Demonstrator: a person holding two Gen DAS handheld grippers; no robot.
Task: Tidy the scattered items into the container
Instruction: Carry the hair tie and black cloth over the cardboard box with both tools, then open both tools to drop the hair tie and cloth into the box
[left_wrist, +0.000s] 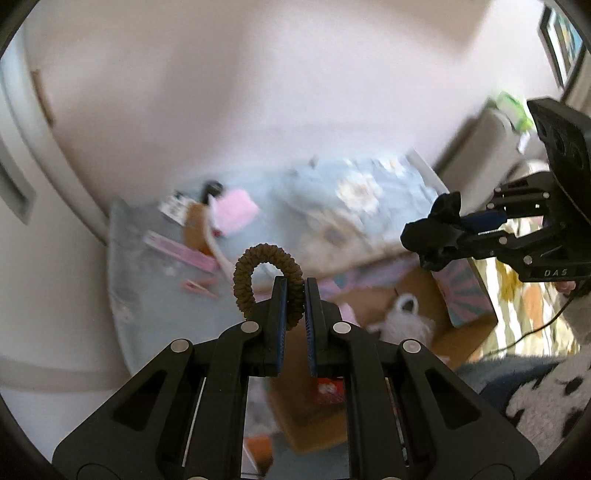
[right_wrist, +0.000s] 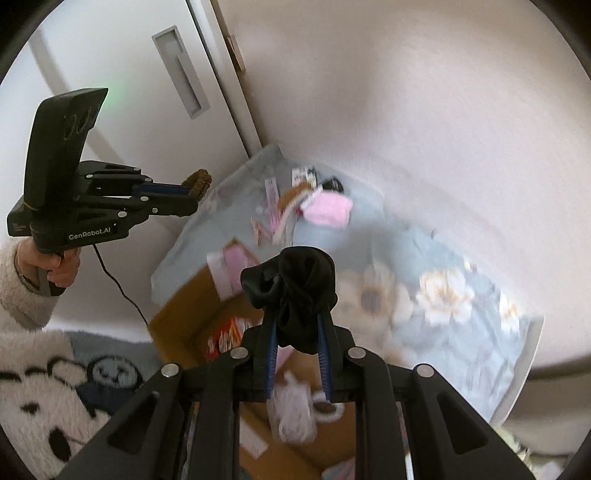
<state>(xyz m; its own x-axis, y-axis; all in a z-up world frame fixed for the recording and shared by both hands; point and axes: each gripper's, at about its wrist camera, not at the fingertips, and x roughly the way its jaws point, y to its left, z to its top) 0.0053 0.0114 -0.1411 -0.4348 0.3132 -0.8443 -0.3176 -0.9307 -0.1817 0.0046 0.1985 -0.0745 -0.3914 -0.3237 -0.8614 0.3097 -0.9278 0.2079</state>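
Note:
My left gripper (left_wrist: 295, 286) is shut on a brown hair tie (left_wrist: 255, 280), held in the air above the blue floral cloth (left_wrist: 155, 295); it also shows in the right wrist view (right_wrist: 192, 195) with the tie (right_wrist: 199, 182) at its tip. My right gripper (right_wrist: 297, 314) is shut on a black scrunchie (right_wrist: 291, 284), held over the open cardboard box (right_wrist: 177, 314). In the left wrist view the right gripper (left_wrist: 465, 229) holds the scrunchie (left_wrist: 432, 232) above the box (left_wrist: 469, 332). A white fluffy item (right_wrist: 291, 413) and a red packet (right_wrist: 225, 336) lie in the box.
A pink cloth (right_wrist: 328, 210), pink clips (left_wrist: 199, 288), a pink strip (left_wrist: 181, 251) and a black item (right_wrist: 334, 183) lie scattered at the cloth's far end. A white door (right_wrist: 147, 110) and wall stand behind. A panda rug (right_wrist: 48, 398) lies at the left.

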